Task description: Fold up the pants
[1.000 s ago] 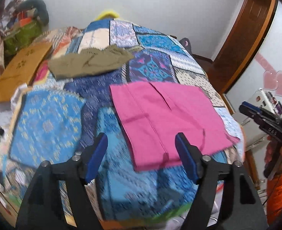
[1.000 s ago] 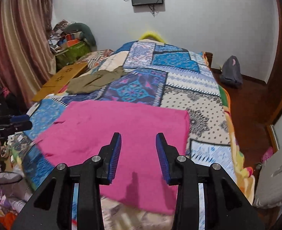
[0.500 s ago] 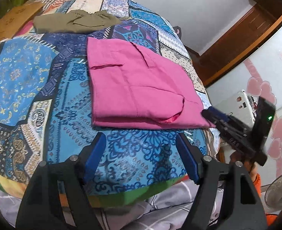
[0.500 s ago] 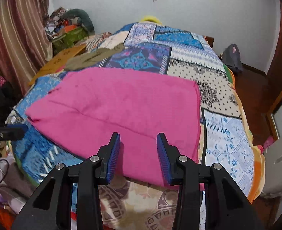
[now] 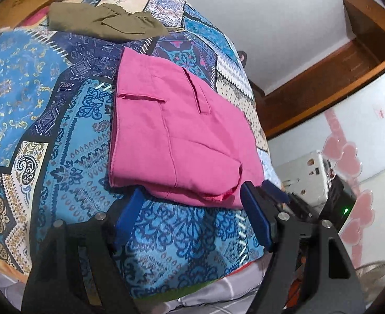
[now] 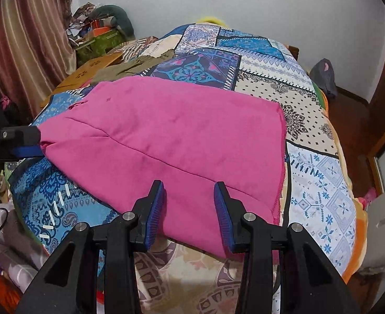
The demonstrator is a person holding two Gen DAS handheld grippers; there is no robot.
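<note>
Pink pants [image 5: 176, 130] lie folded flat on the patchwork bedspread [image 5: 35, 110]; they also show in the right wrist view [image 6: 171, 141]. My left gripper [image 5: 192, 214] is open, its fingertips at the near folded edge of the pants. My right gripper [image 6: 190, 204] is open, its fingertips over the near edge of the pants at the bed's side. The left gripper shows in the right wrist view [image 6: 26, 144] at the pants' left corner. The right gripper shows in the left wrist view [image 5: 284, 196] by the pants' right corner.
Olive green pants [image 5: 103, 23] lie folded further up the bed, also seen in the right wrist view [image 6: 129, 66]. A brown cardboard sheet [image 6: 87, 70] lies at the bed's left. Striped curtain [image 6: 27, 41] on the left, wooden door frame [image 5: 328, 73] and a grey bag [image 6: 323, 74] on the floor.
Both grippers have moved down and in towards the pink pants. The left one came from well above the bed to the near edge; the right one closed in on the side edge.
</note>
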